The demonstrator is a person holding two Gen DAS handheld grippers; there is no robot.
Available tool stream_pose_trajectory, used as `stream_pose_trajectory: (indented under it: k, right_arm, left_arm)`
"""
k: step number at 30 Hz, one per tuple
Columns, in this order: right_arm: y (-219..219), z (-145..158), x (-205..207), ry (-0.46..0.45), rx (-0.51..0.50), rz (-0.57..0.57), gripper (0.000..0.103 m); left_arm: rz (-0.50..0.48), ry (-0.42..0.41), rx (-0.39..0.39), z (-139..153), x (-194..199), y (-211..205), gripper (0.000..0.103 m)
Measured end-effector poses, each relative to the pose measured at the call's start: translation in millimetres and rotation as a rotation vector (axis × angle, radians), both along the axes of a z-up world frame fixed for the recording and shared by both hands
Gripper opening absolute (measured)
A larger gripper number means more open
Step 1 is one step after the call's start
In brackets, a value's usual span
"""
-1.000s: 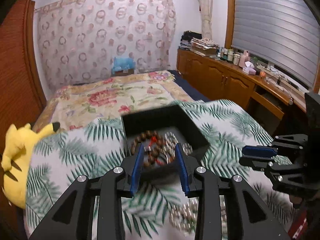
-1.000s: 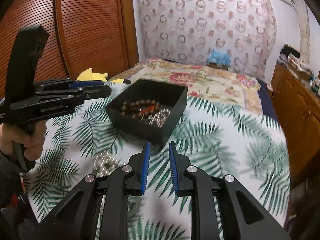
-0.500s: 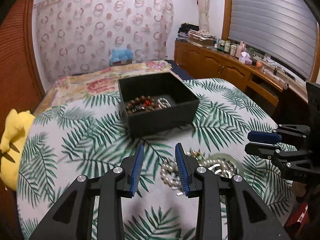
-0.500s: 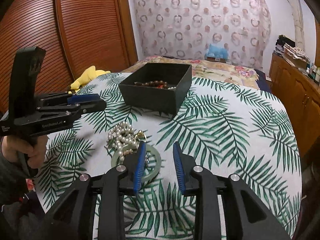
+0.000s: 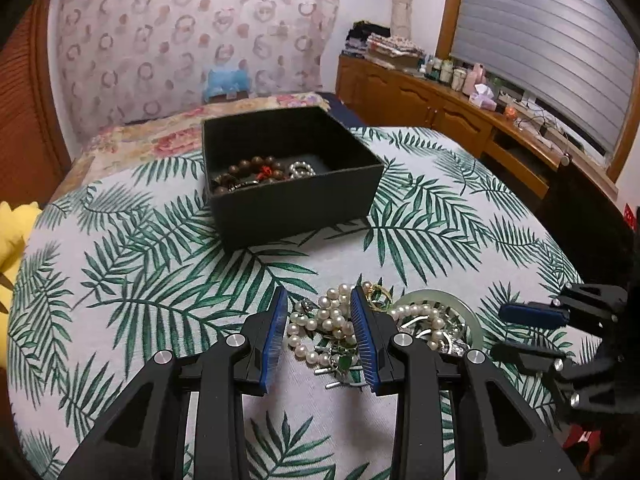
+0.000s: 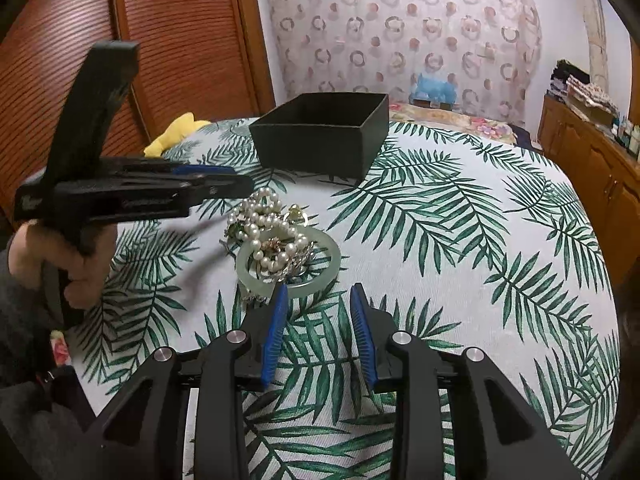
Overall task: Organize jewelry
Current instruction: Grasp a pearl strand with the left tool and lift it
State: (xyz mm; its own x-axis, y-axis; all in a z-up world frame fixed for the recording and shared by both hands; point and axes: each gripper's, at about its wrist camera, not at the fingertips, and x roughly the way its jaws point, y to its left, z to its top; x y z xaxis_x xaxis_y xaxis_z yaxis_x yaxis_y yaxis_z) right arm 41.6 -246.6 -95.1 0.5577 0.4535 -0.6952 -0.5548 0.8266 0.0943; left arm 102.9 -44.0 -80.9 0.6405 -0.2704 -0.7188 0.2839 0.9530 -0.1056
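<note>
A black open box (image 5: 296, 192) stands on the leaf-print tablecloth and holds a brown bead bracelet (image 5: 250, 172) and a silver piece (image 5: 301, 169). It also shows in the right wrist view (image 6: 324, 136). A pile of jewelry lies nearer: a pearl necklace (image 5: 324, 326), a pale green jade bangle (image 6: 290, 262) and small chains. My left gripper (image 5: 319, 300) is open, its fingers on either side of the pearls, just above them. My right gripper (image 6: 317, 294) is open and empty, just short of the bangle.
A yellow plush toy (image 5: 10, 232) lies at the table's left edge. A bed with a floral cover (image 5: 168, 136) is behind the table. Wooden cabinets with bottles (image 5: 460, 96) run along the right. A wooden shutter door (image 6: 120, 52) stands at the left.
Both grippers have pulled back from the box and come down to the jewelry pile. The left gripper now straddles the pearls. The right gripper has opened wider.
</note>
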Motion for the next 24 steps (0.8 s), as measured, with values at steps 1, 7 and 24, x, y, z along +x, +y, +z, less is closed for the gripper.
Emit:
stream_pose_trajectory:
  k: [1,7,24]
  right_arm:
    - [1.3,-0.7,-0.7,-0.004,-0.004,0.002,0.035]
    - [5.0,-7.0,-2.5,-0.006,-0.017,0.004,0.035]
    - [3.2,-9.1,1.6,0.011,-0.010,0.006,0.035]
  left_arm:
    - [-0.004,0.003,-0.004,-1.1,0.8,-0.2,0.031]
    - [-0.029,0.027,-0.009,-5.1,8.0,-6.1,0.031]
    - [-0.048,0.054,-0.039,-10.7,11.8,-9.0,0.013]
